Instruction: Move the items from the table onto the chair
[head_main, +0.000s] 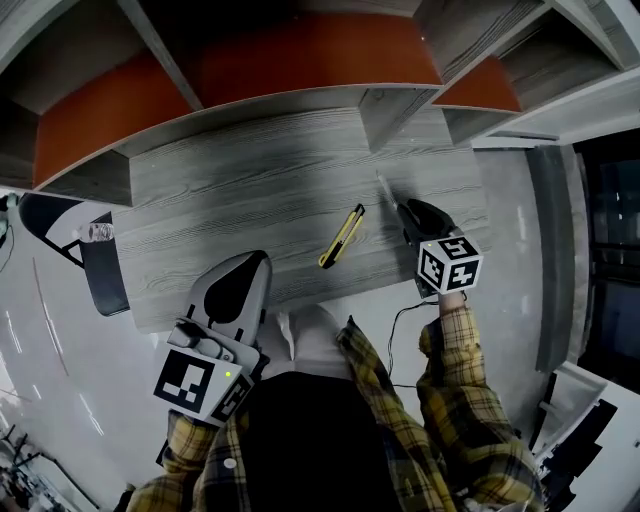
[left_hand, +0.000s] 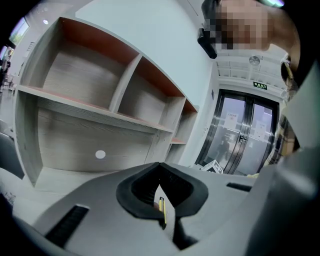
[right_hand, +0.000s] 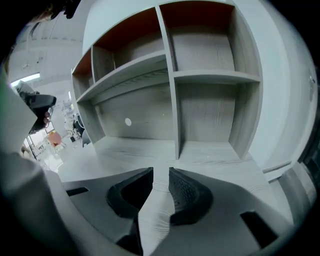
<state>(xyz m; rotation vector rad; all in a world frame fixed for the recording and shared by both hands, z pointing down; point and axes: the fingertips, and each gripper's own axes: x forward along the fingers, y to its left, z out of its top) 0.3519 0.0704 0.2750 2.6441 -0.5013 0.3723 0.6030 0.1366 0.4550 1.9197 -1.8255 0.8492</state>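
Yellow utility knife (head_main: 342, 236) untouched on the tabletop (head_main: 250, 180)

The knife lies flat near the tabletop's middle, toward its near edge. The right gripper (head_main: 403, 212) hangs over the tabletop's right part, beside the knife, its jaws a narrow gap apart and holding nothing. The left gripper (head_main: 262, 258) sits at the tabletop's near edge, jaws together and empty.

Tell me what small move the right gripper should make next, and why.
Probably swing the right gripper toward the yellow utility knife on its left and line the jaws up across the handle. The knife lies on the table, not yet on the chair. The right gripper's jaws stand slightly apart with nothing between them, while the left gripper is shut.
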